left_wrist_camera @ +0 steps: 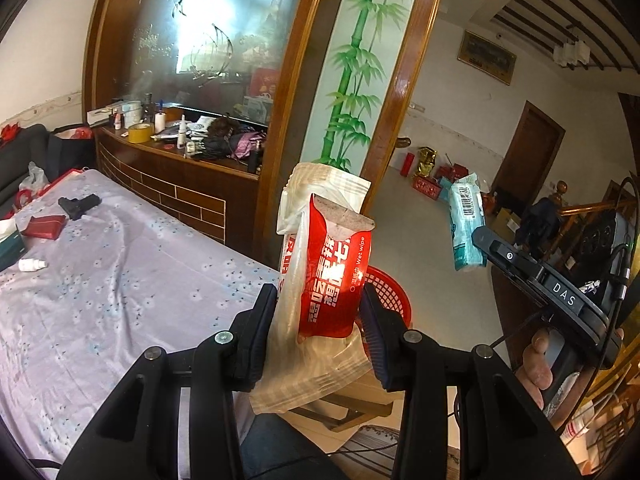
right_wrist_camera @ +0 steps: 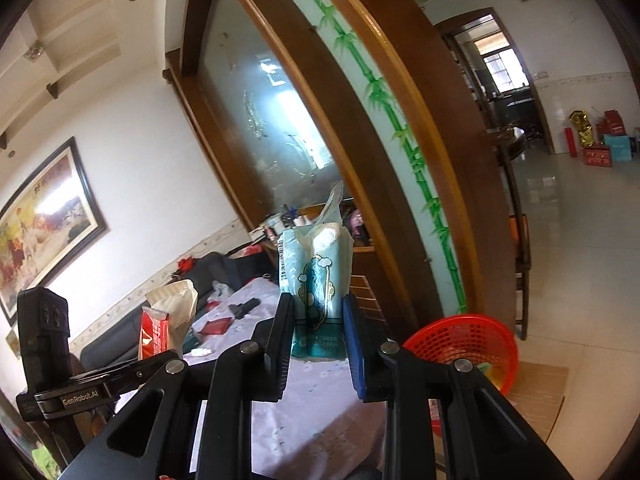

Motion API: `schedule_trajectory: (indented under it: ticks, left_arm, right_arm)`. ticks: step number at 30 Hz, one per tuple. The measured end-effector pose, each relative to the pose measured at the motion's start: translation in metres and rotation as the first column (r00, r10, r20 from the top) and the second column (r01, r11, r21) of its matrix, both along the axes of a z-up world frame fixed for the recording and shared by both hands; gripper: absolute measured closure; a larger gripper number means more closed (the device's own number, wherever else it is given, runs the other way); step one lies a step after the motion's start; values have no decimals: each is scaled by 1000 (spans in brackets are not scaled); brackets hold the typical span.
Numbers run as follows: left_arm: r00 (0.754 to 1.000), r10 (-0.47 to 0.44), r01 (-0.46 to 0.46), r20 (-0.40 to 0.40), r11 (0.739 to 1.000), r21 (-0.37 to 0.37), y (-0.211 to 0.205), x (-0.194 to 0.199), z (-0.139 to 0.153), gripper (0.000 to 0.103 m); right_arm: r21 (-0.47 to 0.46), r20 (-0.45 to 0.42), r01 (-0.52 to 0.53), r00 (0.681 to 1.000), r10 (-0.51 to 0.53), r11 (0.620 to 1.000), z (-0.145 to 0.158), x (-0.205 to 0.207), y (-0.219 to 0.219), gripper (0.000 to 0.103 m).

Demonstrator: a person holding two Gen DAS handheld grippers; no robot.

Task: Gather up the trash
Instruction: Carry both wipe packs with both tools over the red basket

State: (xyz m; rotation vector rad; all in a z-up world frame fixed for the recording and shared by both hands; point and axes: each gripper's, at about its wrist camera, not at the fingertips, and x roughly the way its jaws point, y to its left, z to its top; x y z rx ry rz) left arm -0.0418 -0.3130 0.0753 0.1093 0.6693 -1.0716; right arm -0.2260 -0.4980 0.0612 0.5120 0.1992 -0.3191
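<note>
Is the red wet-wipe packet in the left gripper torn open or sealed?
Open: the red wet-wipe packet, clamped in the left gripper, gapes at its top.

Left hand-held gripper (left_wrist_camera: 320, 304) clamped, right hand-held gripper (right_wrist_camera: 316, 320) clamped, both raised

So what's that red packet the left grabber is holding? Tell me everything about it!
It is a red wet wipe packet, a soft, shiny plastic pouch with big white Chinese characters and the small words "Wet wipe". Its top is torn open, showing a pale grey lining. It stands roughly upright, leaning slightly, squeezed between the jaws of the left gripper. A crinkly cream wrapper is pressed against it in the same grip. The red basket sits behind and below it.
</note>
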Motion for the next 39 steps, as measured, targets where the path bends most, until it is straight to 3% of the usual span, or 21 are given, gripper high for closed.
schedule_trajectory:
  ticks: [26, 39]
  left_arm:
    - [994, -104, 105, -34, 994, 42, -58, -6, -21, 63]
    - [975, -203, 212, -95, 972, 104, -125, 2, -69, 62]
  right_arm:
    - [33, -58, 107, 993, -105, 994, -15, -7, -26, 77]
    - [103, -131, 144, 983, -131, 984, -47, 2, -49, 77]
